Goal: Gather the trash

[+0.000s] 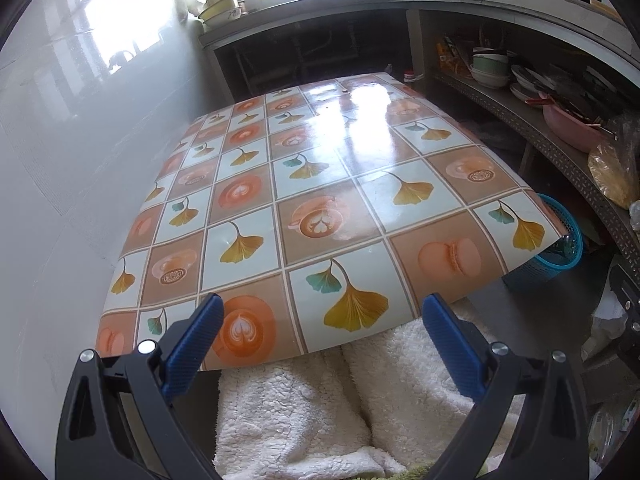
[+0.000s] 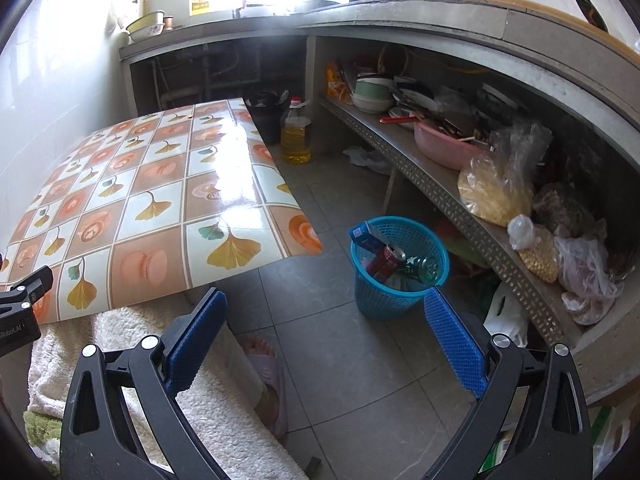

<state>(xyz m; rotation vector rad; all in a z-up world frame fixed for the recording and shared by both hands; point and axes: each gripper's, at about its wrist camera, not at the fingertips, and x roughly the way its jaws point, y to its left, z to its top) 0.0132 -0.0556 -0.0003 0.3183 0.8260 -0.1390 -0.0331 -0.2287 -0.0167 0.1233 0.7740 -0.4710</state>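
A blue mesh trash basket [image 2: 400,276] stands on the grey tiled floor to the right of the table. It holds a red can [image 2: 386,260], a green can [image 2: 422,266] and a blue carton [image 2: 366,236]. In the left wrist view the basket [image 1: 560,248] peeks out past the table's right edge. My right gripper [image 2: 324,312] is open and empty, above the floor just short of the basket. My left gripper [image 1: 322,316] is open and empty over the near edge of the table [image 1: 340,168], which has a glossy patterned cloth.
A low shelf [image 2: 460,208] on the right carries bowls, a pink basin [image 2: 444,148] and plastic bags. An oil bottle [image 2: 296,136] stands on the floor by the table's far corner. A person's legs in white fleece [image 1: 320,400] and a slippered foot [image 2: 268,384] are below me.
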